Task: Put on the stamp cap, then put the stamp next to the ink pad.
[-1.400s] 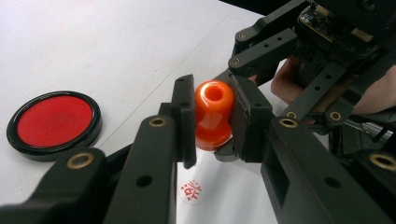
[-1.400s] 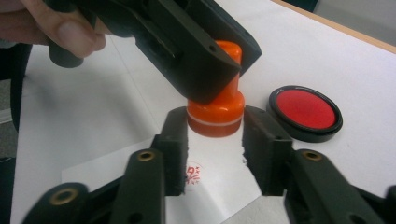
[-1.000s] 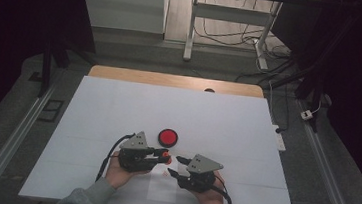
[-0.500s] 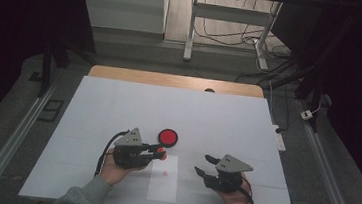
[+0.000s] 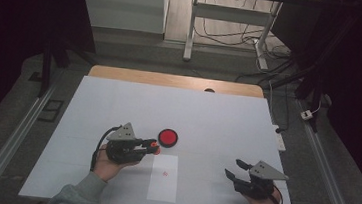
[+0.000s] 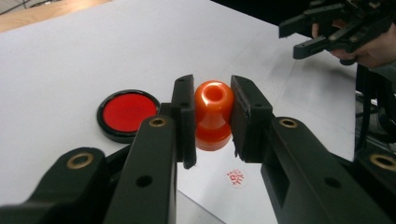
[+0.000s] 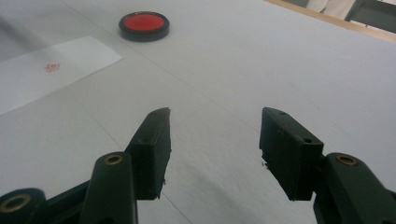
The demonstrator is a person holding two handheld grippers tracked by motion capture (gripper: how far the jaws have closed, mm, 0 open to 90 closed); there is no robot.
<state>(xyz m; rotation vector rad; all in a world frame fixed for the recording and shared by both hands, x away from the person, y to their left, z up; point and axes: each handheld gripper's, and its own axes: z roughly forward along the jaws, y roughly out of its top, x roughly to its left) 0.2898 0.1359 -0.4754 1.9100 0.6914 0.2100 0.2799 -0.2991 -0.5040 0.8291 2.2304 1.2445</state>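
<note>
The left gripper [image 6: 212,116] has its fingers [image 6: 184,119] pinching an orange stamp [image 6: 213,114] by its knobbed handle, lifted clear of the white tabletop [image 5: 218,115], with the round red ink pad [image 5: 168,137] just beside it at about two o'clock in the high view. Below the stamp, toward five o'clock, lies a white paper slip [image 5: 164,180] bearing a small red stamped mark [image 6: 236,178]. Well apart at the tabletop's four-o'clock corner, the right gripper [image 5: 236,169] hovers with fingers [image 7: 152,149] spread wide around nothing.
</note>
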